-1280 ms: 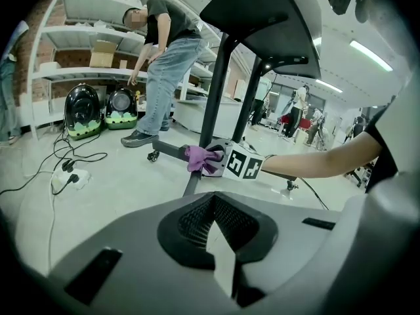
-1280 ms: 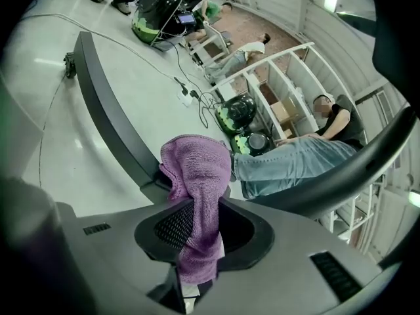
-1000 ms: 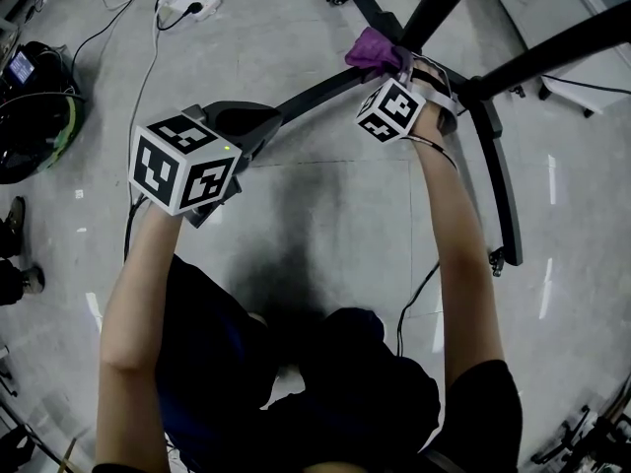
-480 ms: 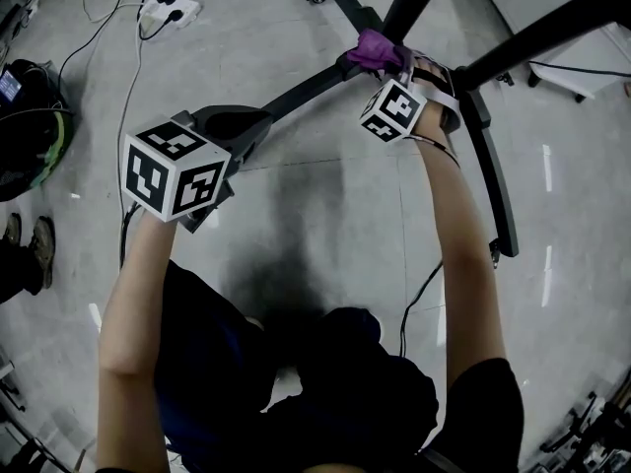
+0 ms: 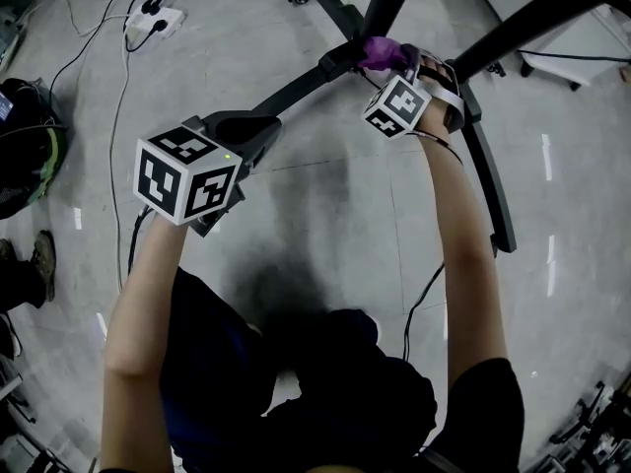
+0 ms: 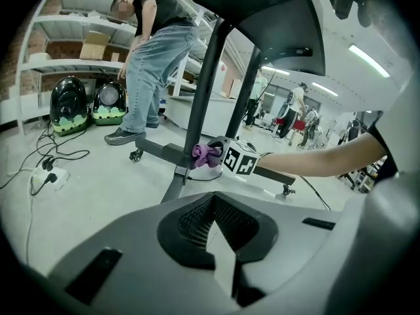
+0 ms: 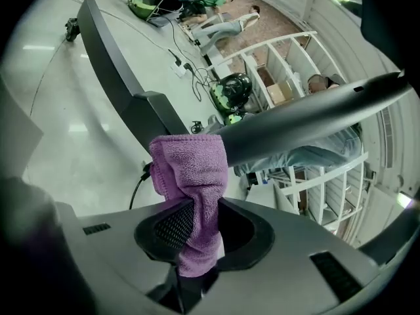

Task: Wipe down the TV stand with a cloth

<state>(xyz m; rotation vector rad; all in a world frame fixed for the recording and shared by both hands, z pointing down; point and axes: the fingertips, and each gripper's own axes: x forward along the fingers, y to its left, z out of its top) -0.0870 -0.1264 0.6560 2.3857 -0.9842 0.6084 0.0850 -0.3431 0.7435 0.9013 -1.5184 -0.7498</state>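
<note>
The black TV stand [image 5: 296, 85] rests on the grey floor, its base bars spreading from two slanted uprights [image 5: 386, 0]. A purple cloth [image 5: 383, 51] is pressed on the base bar at the foot of the left upright, with my right gripper [image 5: 396, 64] shut on it. The right gripper view shows the cloth [image 7: 190, 169] bunched between the jaws of the right gripper [image 7: 197, 210], against the upright [image 7: 308, 117]. My left gripper [image 5: 246, 126] hovers over the base's left bar, jaws together, holding nothing. Its own view shows the left gripper [image 6: 215, 223], the cloth [image 6: 207, 154] and the stand [image 6: 203, 90] ahead.
A white power strip [image 5: 153, 18] with trailing cables lies at the far left. A dark green-trimmed bag [image 5: 25, 151] and someone's shoe [image 5: 41, 254] sit at the left edge. A person [image 6: 149, 51] stands by shelves behind the stand. A cable [image 5: 422, 299] runs near my right arm.
My right gripper has slid the cloth a little to the right along the base, past the foot of the upright. My left gripper has barely moved.
</note>
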